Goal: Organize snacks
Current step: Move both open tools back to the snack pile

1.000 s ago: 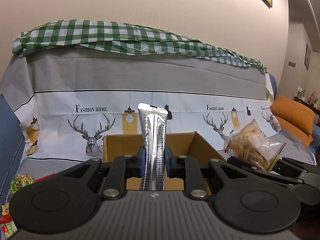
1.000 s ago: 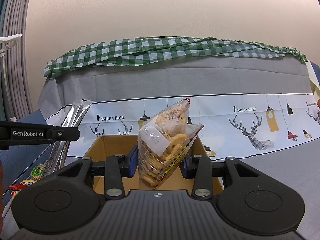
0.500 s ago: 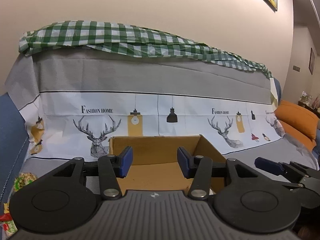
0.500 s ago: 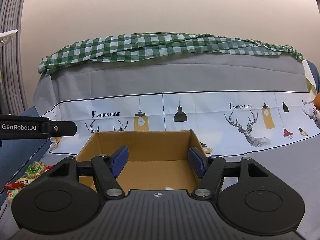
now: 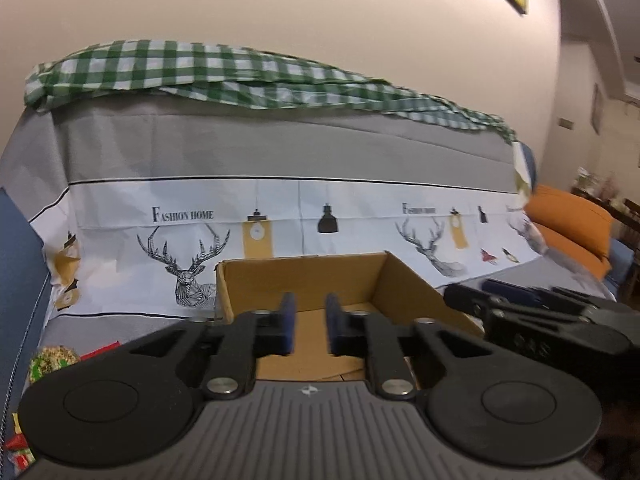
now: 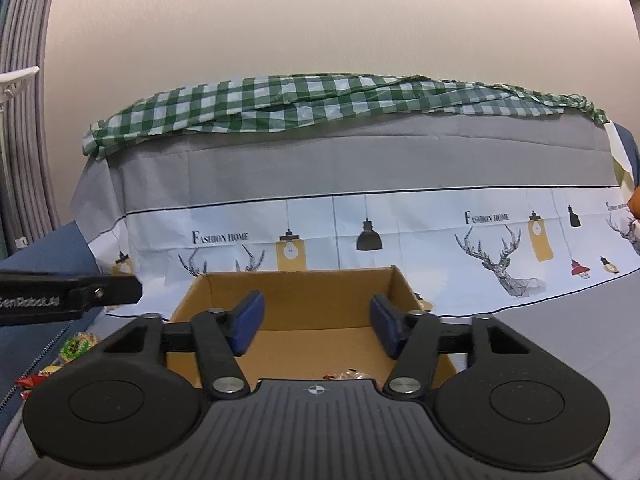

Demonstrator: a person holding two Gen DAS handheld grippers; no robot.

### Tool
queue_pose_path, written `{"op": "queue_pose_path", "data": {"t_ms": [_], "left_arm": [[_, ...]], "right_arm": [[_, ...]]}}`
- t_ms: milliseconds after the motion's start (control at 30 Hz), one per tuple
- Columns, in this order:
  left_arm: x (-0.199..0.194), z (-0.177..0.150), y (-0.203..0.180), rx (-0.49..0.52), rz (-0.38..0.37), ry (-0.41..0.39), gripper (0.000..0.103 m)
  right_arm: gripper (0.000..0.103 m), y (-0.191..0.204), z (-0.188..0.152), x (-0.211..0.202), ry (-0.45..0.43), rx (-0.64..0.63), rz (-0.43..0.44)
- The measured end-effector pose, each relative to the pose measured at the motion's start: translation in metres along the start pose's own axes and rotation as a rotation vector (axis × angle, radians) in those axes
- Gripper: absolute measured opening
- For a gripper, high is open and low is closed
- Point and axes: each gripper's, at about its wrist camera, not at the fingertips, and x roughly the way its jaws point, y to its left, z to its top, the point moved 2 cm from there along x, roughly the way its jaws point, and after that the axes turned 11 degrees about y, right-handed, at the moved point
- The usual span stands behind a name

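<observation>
- The left gripper (image 5: 310, 322) shows at lower centre of its view, its blue pads (image 5: 287, 322) drawn near together with a narrow empty gap; the jaws have just been closing on nothing.
- The right gripper (image 6: 317, 326) has its blue pads (image 6: 248, 322) well apart, nothing between them; its jaws have just been narrowing.
- Behind both pairs of fingers stands the open box (image 6: 296, 294), centre frame.
- A snack bag (image 6: 348, 375) lies on the box floor, just a sliver showing below the right fingers.
- More snacks (image 6: 74, 346) lie at lower left, outside the box on the sofa (image 6: 360, 168).
</observation>
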Motion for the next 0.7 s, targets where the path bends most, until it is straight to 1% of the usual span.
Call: {"op": "queue_pose_path", "data": {"t_ms": [67,133,167,200,300,367,433,500,533,567,633,700], "left_arm": [[-0.007,-0.001,0.005,-0.001,-0.023,0.012,0.011],[-0.015,0.001,0.017,-0.028,-0.042,0.033,0.011],[-0.022,0.002,0.025,-0.027,-0.041,0.036,0.011],[-0.028,0.002,0.032,-0.012,-0.024,0.033,0.011],[-0.044,0.0,0.059,0.02,0.046,0.037,0.011],[-0.05,-0.004,0.084,-0.005,0.059,0.043,0.011],[-0.051,-0.015,0.115,-0.091,0.043,0.053,0.011],[-0.049,-0.037,0.148,-0.22,0.002,0.06,0.011],[-0.047,-0.048,0.162,-0.29,-0.005,0.065,0.011],[-0.043,-0.054,0.177,-0.37,-0.009,0.111,0.011],[-0.043,-0.057,0.195,-0.418,0.015,0.112,0.011],[-0.042,-0.058,0.204,-0.434,0.037,0.136,0.011]], "right_arm": [[0.035,0.004,0.0,-0.002,-0.002,0.002,0.016],[0.03,0.008,0.0,-0.004,-0.009,0.005,0.035],[0.03,0.01,-0.001,-0.005,-0.011,0.008,0.045],[0.03,0.011,-0.001,-0.006,-0.011,0.01,0.052],[0.03,0.017,-0.003,-0.009,-0.01,0.013,0.075],[0.03,0.021,-0.003,-0.011,-0.012,0.017,0.092],[0.031,0.025,-0.003,-0.012,-0.01,0.022,0.109],[0.031,0.031,-0.004,-0.011,-0.003,0.023,0.123],[0.031,0.035,-0.004,-0.01,0.001,0.021,0.131],[0.031,0.039,-0.004,-0.009,0.005,0.019,0.14],[0.031,0.05,-0.005,-0.007,0.014,0.009,0.166],[0.031,0.06,-0.006,-0.006,0.02,-0.002,0.189]]}}
